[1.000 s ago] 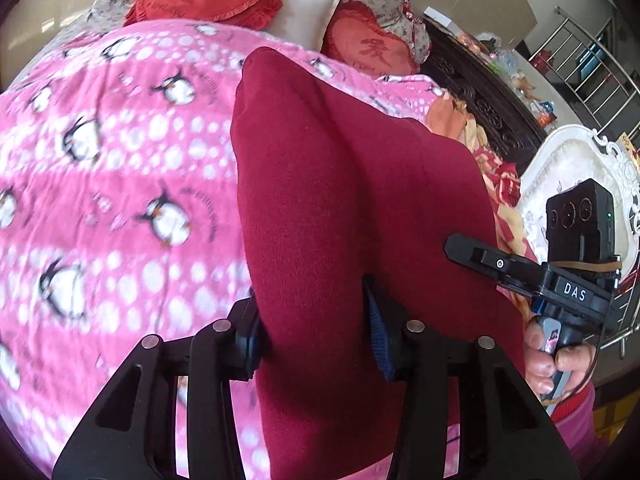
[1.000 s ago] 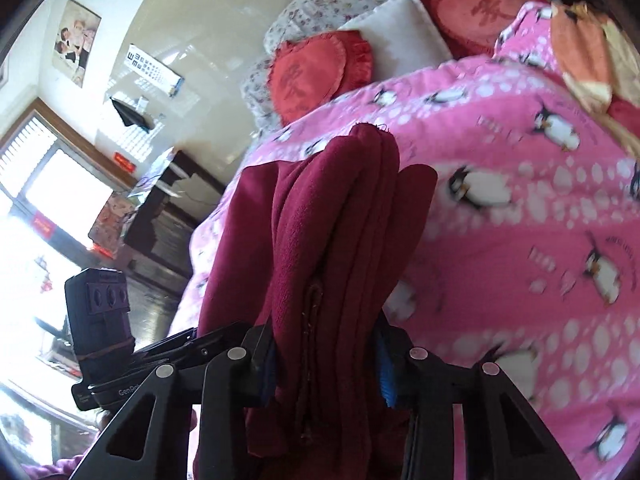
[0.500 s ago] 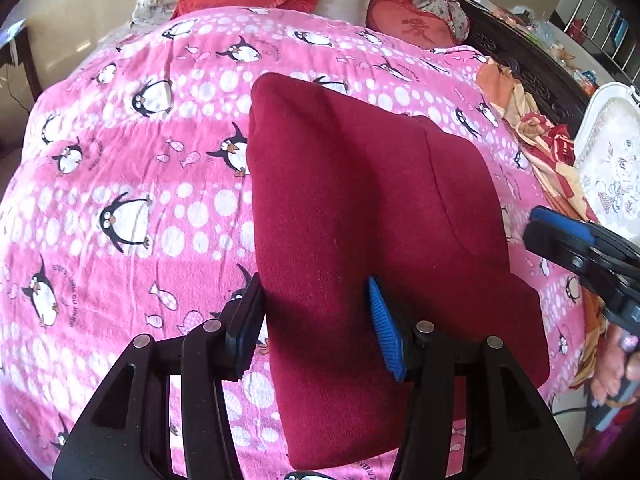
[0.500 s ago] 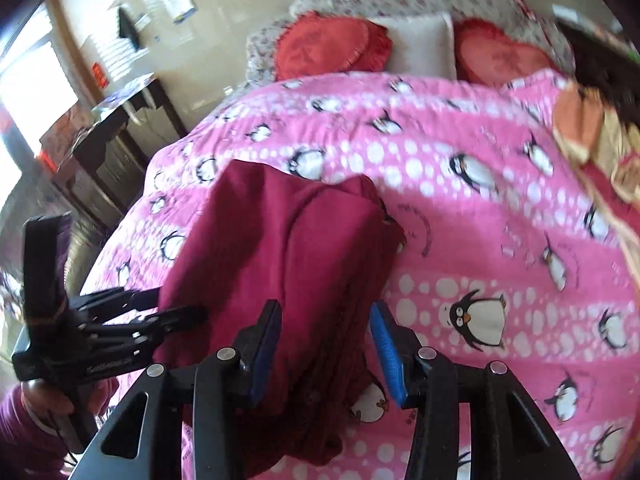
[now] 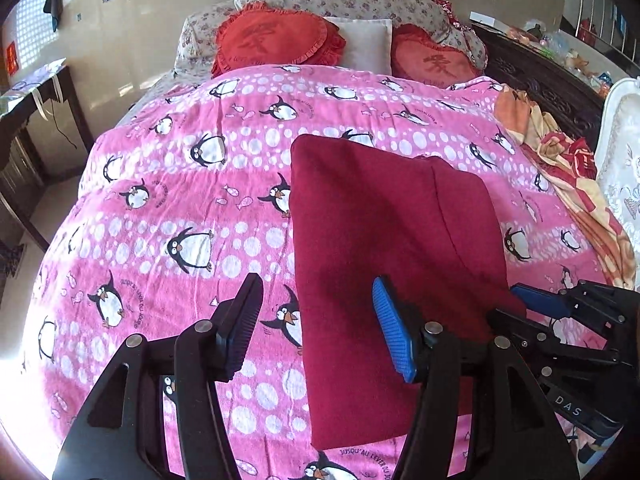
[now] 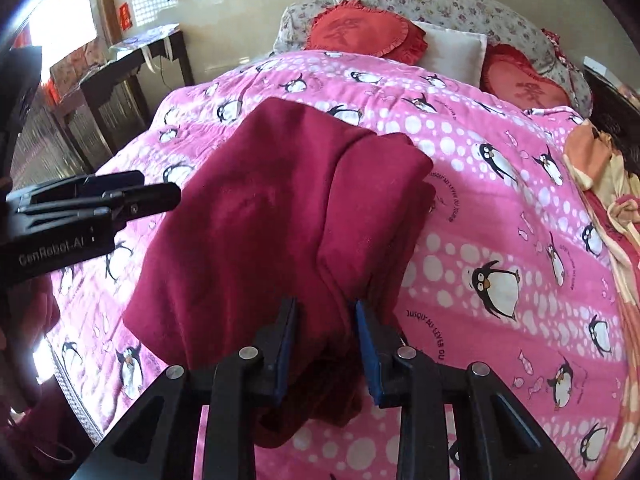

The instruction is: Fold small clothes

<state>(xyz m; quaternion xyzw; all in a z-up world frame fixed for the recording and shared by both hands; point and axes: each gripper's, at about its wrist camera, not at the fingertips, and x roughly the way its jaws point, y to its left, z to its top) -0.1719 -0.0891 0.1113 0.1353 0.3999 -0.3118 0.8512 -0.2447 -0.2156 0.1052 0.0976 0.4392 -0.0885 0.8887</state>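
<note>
A dark red folded garment (image 5: pixel 384 240) lies flat on the pink penguin bedspread (image 5: pixel 180 200). My left gripper (image 5: pixel 320 328) is open and empty, above the garment's near left edge. In the right wrist view the garment (image 6: pixel 280 220) lies folded with a thick layered right edge. My right gripper (image 6: pixel 326 344) has its jaws around the garment's near right corner, with cloth filling the gap between them. The left gripper (image 6: pixel 120 196) shows at the left of that view, and the right gripper (image 5: pixel 536 304) at the right of the left wrist view.
Two red heart cushions (image 5: pixel 276 40) and a white pillow (image 5: pixel 364 44) lie at the head of the bed. An orange patterned cloth (image 5: pixel 560 160) lies along the right side. A dark table (image 6: pixel 132 64) stands left of the bed.
The garment has been lowered from hanging upright to lying flat on the bed. My left gripper has opened, let go of it and pulled back. The right gripper has closed in on the corner.
</note>
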